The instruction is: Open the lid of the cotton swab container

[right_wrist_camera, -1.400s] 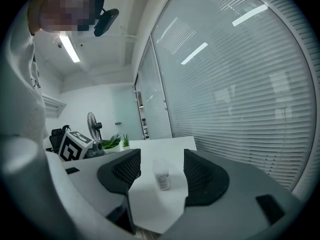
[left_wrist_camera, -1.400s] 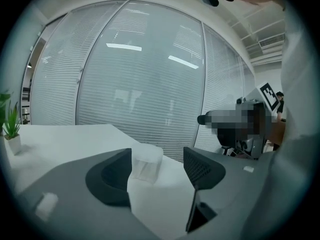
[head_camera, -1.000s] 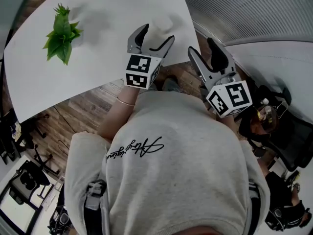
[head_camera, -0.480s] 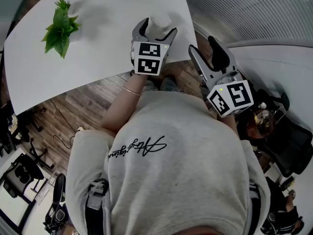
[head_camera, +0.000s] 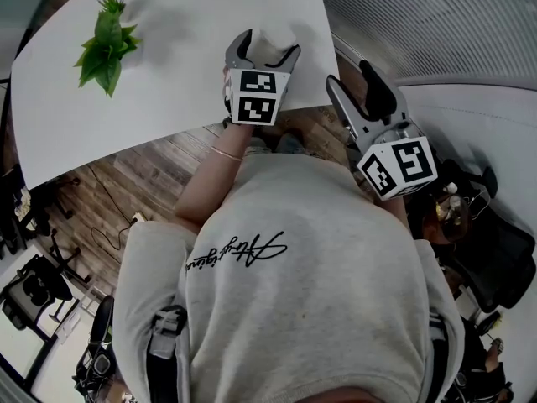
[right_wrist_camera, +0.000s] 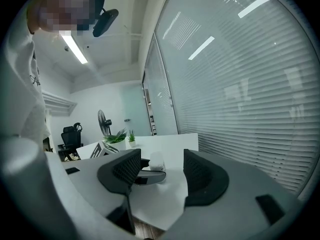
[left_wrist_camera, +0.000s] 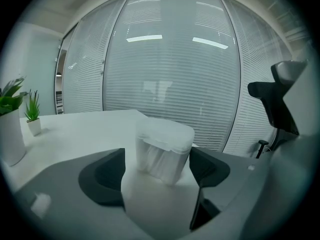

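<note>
The cotton swab container (left_wrist_camera: 164, 151) stands upright on the white counter (head_camera: 185, 74), close to its near right corner, with the lid down on top and the swabs showing pale through its clear wall. The left tool (head_camera: 268, 47) reaches over the counter's near edge and straddles the container. Its jaws have just been widening and now stand released, one on either side of the container. The left pad stands visibly clear of the container. The right pad sits just beside its wall, with no sign of pressing.

The right tool (head_camera: 349, 75) is held to the right, off the counter's edge and over the wooden floor (head_camera: 143, 183). It too is released, its jaws spread with nothing between the pads. Looking along it, the container and the left tool appear in the gap, farther off.

A leafy green plant (head_camera: 107, 44) sits at the far left of the counter, well apart from the container. Past the counter's far side runs a glass wall with slatted blinds (left_wrist_camera: 170, 74), and a black office chair (left_wrist_camera: 272, 104) stands off to the right.
</note>
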Demonstrator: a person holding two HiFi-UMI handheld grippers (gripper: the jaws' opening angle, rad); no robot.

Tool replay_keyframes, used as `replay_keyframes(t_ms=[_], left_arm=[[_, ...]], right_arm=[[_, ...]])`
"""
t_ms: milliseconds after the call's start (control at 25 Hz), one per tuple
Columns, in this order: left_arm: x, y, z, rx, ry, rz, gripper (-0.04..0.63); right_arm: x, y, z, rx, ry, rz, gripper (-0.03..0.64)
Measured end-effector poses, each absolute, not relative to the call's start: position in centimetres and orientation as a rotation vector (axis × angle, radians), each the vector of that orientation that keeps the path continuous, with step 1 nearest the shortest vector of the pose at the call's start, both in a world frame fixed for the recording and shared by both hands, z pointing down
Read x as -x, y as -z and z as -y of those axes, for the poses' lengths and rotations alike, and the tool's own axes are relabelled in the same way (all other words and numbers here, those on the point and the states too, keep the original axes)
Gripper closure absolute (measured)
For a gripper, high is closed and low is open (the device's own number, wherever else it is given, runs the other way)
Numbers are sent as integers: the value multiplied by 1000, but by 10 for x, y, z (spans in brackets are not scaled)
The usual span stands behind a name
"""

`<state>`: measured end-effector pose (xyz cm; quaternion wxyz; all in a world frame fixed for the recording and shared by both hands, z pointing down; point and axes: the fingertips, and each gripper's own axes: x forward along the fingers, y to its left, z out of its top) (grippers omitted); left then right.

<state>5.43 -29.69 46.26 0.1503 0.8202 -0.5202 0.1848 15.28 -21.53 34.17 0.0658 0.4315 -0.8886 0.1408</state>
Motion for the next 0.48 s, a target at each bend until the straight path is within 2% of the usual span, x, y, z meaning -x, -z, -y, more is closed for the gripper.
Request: replay_keyframes(t_ms=[160,320,480], left_arm=[[-54,-460,296,-2377,-535,1495,223],[-52,-459,294,-2398,-526,1495,281],[-46,-456,294,-2409,-506,1505,298]], right_arm=[[-150,-342,218,-1289,-435,2686,369],[-150,-345,220,-1292,-437,2684,370],[-146,-344,223,-1294,-437,2683,371]])
